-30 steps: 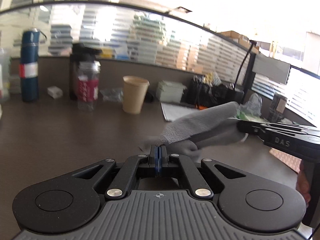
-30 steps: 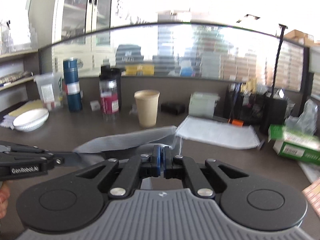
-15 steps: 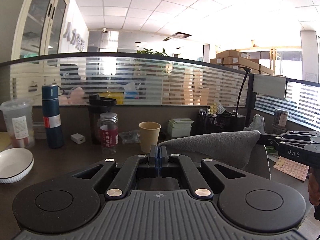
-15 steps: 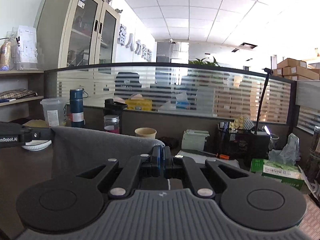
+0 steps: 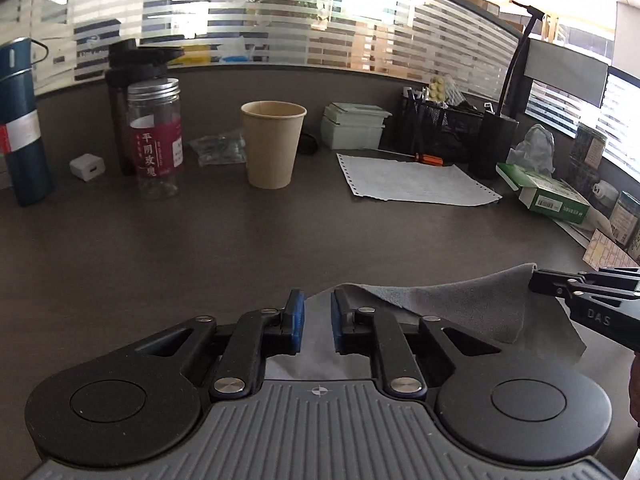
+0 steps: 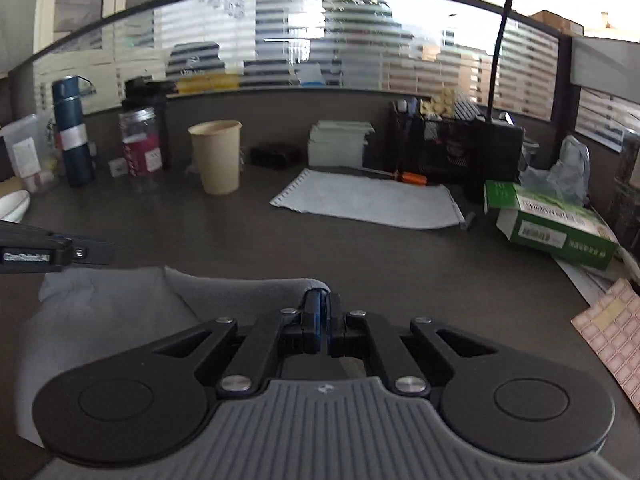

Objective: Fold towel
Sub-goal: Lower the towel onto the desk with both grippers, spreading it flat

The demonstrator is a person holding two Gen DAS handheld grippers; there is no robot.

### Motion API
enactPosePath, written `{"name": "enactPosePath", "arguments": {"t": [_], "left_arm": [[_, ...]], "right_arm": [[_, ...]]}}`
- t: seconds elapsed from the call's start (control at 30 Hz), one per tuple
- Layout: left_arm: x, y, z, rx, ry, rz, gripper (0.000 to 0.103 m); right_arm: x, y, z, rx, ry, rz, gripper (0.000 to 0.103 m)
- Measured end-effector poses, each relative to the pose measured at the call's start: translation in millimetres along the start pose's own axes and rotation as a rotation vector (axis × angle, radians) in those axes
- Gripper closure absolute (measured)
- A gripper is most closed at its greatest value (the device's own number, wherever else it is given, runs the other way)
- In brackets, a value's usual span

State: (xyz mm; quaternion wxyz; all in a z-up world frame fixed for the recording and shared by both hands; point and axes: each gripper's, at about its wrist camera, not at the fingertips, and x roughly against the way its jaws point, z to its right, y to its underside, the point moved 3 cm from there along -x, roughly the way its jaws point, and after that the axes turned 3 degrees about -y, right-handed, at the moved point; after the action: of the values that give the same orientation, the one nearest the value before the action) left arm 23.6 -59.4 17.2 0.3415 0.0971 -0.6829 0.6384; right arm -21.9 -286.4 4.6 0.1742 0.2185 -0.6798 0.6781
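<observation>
Our left gripper point(image 5: 317, 322) has just been opening; its jaws stand narrowly apart, towel point(image 5: 468, 304) between them, unpressed. Our right gripper point(image 6: 321, 322) is pinched tight on the towel's far corner. The towel lies doubled on the dark desk point(image 5: 200, 248), so we judge one fold laid, the right release and perhaps another fold left. Cup point(image 5: 273, 144), bottles, papers and a striped glass partition beyond.
</observation>
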Motion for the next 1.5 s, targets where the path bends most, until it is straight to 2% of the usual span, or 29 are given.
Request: {"name": "enactPosePath", "arguments": {"t": [0.1, 0.13, 0.2, 0.27, 0.33, 0.4, 0.57, 0.63, 0.73, 0.87, 0.9, 0.97, 1.3, 1.5], "left_arm": [[27.6, 8.2, -6.1, 0.005, -0.008, 0.029, 0.073], [38.0, 12.2, -6.1, 0.004, -0.001, 0.034, 0.072], [56.1, 25.0, -1.6, -0.007, 0.012, 0.035, 0.068], [63.1, 36.8, 4.2, -0.015, 0.026, 0.017, 0.067], [61.7, 47.8, 11.0, -0.023, 0.04, -0.018, 0.067], [54.6, 57.6, 18.2, -0.04, 0.039, -0.059, 0.067], [48.9, 65.0, 20.3, -0.055, 0.021, -0.091, 0.067], [53.2, 67.4, 13.3, -0.048, 0.0, -0.102, 0.067], [58.2, 71.7, -0.7, -0.037, -0.033, -0.106, 0.067], [62.1, 68.1, -27.0, 0.043, -0.081, -0.1, 0.067], [63.2, 66.8, -29.9, 0.055, -0.081, -0.095, 0.067], [65.3, 61.9, -30.9, 0.069, -0.056, -0.076, 0.066], [38.4, 54.7, -17.4, -0.021, -0.117, -0.109, 0.06], [36.1, 53.9, -30.4, -0.012, -0.145, -0.115, 0.055]], "right_arm": [[-17.7, 10.4, 14.5, -0.021, 0.045, -0.069, 0.099], [-16.9, 10.8, 16.0, -0.023, 0.051, -0.07, 0.093], [-13.0, 10.4, 18.3, -0.026, 0.06, -0.064, 0.093], [-6.9, 8.0, 23.0, -0.026, 0.091, -0.042, 0.09], [-0.5, 5.5, 25.9, -0.015, 0.117, -0.022, 0.083], [6.9, 4.0, 26.3, -0.008, 0.095, -0.002, 0.081], [14.5, 10.6, -3.4, 0.076, -0.089, -0.019, 0.081], [7.9, 17.4, -12.9, 0.096, -0.113, -0.051, 0.081], [2.3, 22.1, -18.4, 0.11, -0.123, -0.058, 0.081], [2.8, 21.1, -20.4, 0.111, -0.14, -0.059, 0.083], [3.4, 20.8, -21.4, 0.116, -0.146, -0.058, 0.091], [3.2, 20.1, -22.4, 0.123, -0.154, -0.057, 0.095], [-3.5, -11.3, -9.6, 0.082, -0.173, -0.003, 0.098], [-27.9, -45.3, 11.6, 0.047, -0.121, 0.025, 0.098]]}}
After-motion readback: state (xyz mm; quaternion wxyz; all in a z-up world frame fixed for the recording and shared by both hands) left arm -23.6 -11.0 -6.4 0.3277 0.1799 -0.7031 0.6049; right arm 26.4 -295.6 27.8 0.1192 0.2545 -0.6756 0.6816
